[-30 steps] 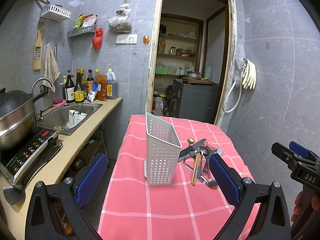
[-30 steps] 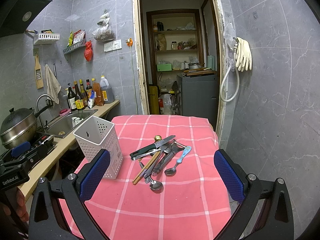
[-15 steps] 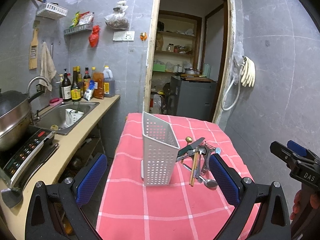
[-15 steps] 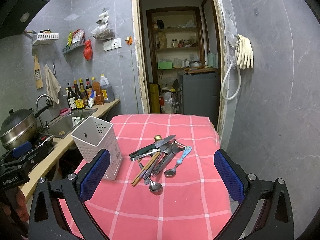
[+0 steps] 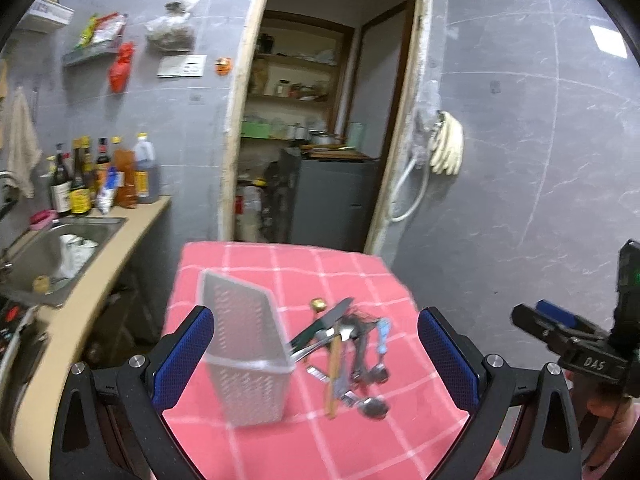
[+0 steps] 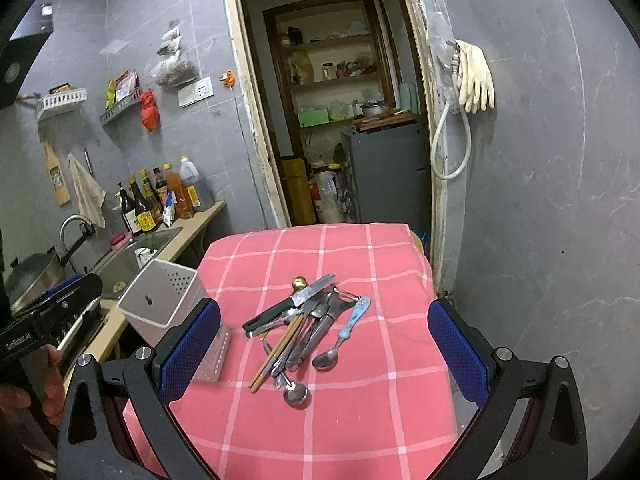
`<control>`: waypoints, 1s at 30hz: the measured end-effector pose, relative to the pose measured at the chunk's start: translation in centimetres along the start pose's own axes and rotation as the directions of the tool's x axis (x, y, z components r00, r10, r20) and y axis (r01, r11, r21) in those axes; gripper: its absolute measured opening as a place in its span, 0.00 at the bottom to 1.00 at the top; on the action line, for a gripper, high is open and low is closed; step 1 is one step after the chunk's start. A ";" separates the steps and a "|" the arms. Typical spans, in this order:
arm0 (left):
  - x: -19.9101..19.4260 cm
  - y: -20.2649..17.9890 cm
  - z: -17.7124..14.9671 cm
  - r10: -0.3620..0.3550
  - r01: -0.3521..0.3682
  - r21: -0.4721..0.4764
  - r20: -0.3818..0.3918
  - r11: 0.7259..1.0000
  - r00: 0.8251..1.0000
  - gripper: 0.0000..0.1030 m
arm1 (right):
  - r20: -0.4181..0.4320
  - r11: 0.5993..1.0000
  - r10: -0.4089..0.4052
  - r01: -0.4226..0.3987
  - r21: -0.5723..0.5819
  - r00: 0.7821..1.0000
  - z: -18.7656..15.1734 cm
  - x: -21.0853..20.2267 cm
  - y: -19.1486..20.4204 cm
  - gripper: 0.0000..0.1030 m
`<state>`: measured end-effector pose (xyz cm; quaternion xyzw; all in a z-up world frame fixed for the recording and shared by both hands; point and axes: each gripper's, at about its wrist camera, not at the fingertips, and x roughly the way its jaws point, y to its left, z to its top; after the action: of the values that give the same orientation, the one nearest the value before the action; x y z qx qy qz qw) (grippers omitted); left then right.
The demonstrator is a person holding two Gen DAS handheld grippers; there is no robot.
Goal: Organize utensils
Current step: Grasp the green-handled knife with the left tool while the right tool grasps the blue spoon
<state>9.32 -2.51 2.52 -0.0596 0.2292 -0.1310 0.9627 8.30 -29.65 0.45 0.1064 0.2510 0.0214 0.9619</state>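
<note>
A white perforated utensil holder stands upright on the pink checked tablecloth, left of a heap of utensils: a black-handled knife, wooden chopsticks, metal spoons and a blue-handled spoon. My left gripper is open above the table's near side, with the holder between its fingers in view. My right gripper is open too, empty, facing the heap from the near edge.
A counter with a sink, bottles and a stove runs along the left. A doorway with shelves lies behind the table, a grey tiled wall on the right. A hand holds each gripper's handle.
The left gripper has swung right and tilted down, so the holder now sits lower and nearer, with blur. The right gripper has risen slightly and looks down more on the heap.
</note>
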 end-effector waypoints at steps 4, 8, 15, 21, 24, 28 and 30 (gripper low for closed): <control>2.2 -1.3 1.4 -0.050 0.051 0.033 -0.026 0.998 0.998 0.99 | -0.031 0.999 0.022 -0.021 0.044 0.999 0.7 1.1 -1.5 0.99; 4.8 -2.6 2.7 -0.077 0.080 0.055 -0.063 0.995 0.995 0.99 | -0.067 0.998 0.043 -0.039 0.054 0.997 0.9 3.1 -2.8 0.98; 11.1 -3.4 3.6 -0.061 0.058 -0.017 -0.202 0.998 0.977 0.96 | -0.166 0.986 0.144 -0.128 0.102 0.976 0.8 9.2 -5.4 0.81; 17.9 -5.1 3.7 -0.014 0.025 0.030 -0.317 0.999 0.948 0.80 | -0.265 0.971 0.224 -0.189 0.149 0.938 -0.6 15.8 -7.7 0.58; 21.6 -5.3 3.3 -0.024 0.038 0.028 -0.386 0.999 0.922 0.66 | -0.312 0.962 0.260 -0.217 0.167 0.914 -1.6 18.9 -8.1 0.47; 26.1 -4.8 2.0 -0.051 0.049 -0.017 -0.478 0.999 0.877 0.51 | -0.376 0.951 0.301 -0.245 0.190 0.877 -3.0 22.9 -8.3 0.38; 28.0 -4.5 1.0 -0.058 0.045 -0.039 -0.516 0.998 0.855 0.48 | -0.399 0.945 0.318 -0.252 0.209 0.860 -3.4 24.5 -8.3 0.36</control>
<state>32.89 -14.62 -7.70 -0.0409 0.4791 -0.1649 0.8612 27.96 -34.76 -15.93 0.2069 0.4381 0.1678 0.8585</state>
